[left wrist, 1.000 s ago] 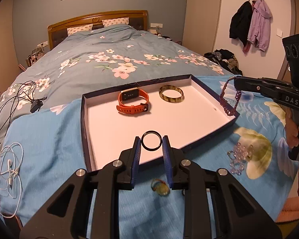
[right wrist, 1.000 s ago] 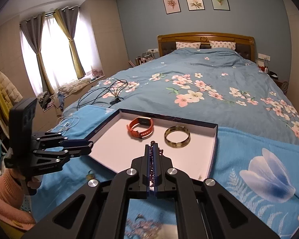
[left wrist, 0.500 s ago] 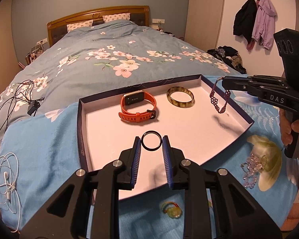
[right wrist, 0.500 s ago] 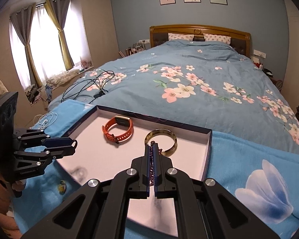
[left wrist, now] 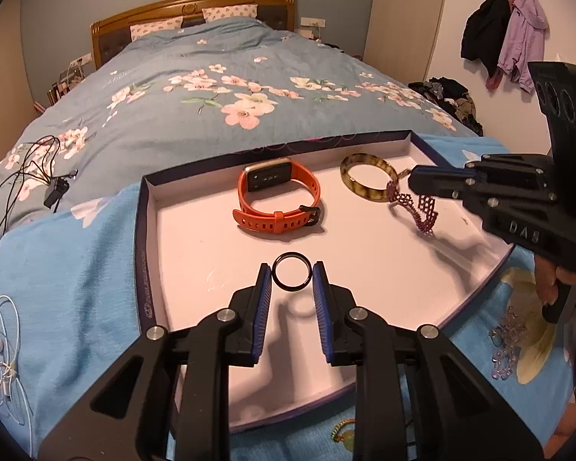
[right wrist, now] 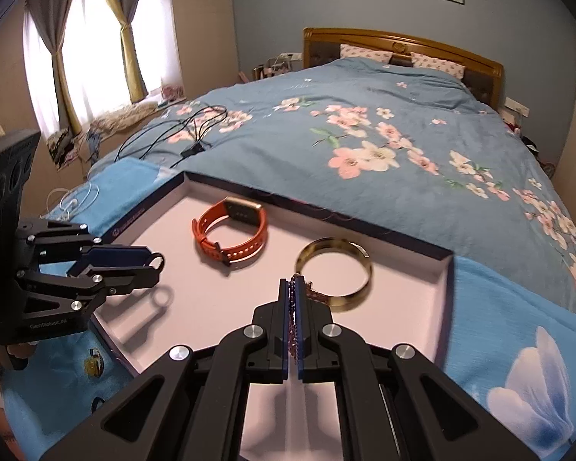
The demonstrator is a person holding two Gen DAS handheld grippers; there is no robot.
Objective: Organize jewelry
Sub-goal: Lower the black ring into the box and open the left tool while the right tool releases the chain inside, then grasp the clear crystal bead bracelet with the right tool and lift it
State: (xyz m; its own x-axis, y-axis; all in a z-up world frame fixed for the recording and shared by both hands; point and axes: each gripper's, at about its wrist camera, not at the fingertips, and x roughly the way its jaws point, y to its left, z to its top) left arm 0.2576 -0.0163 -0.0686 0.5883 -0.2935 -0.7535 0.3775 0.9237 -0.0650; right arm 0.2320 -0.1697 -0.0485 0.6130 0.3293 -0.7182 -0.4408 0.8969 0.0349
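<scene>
Black ring [left wrist: 292, 277] (left view), pinched

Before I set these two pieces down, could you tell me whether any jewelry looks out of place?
Yes: a clear bead bracelet and a small yellow-green ring lie on the blue blanket, outside the tray. Inside it, the orange watch and tortoiseshell bangle look tidy.

Shallow dark-rimmed white-lined box tray [left wrist: 146, 230] holding an orange-strapped smartwatch [left wrist: 278, 199] lying on its side and, beside it, a flat mottled tortoiseshell bangle [left wrist: 368, 178]. A thin black ring [left wrist: 292, 272] and a purple beaded mesh bracelet [left wrist: 418, 207] hang above the lining, each gripped.
</scene>
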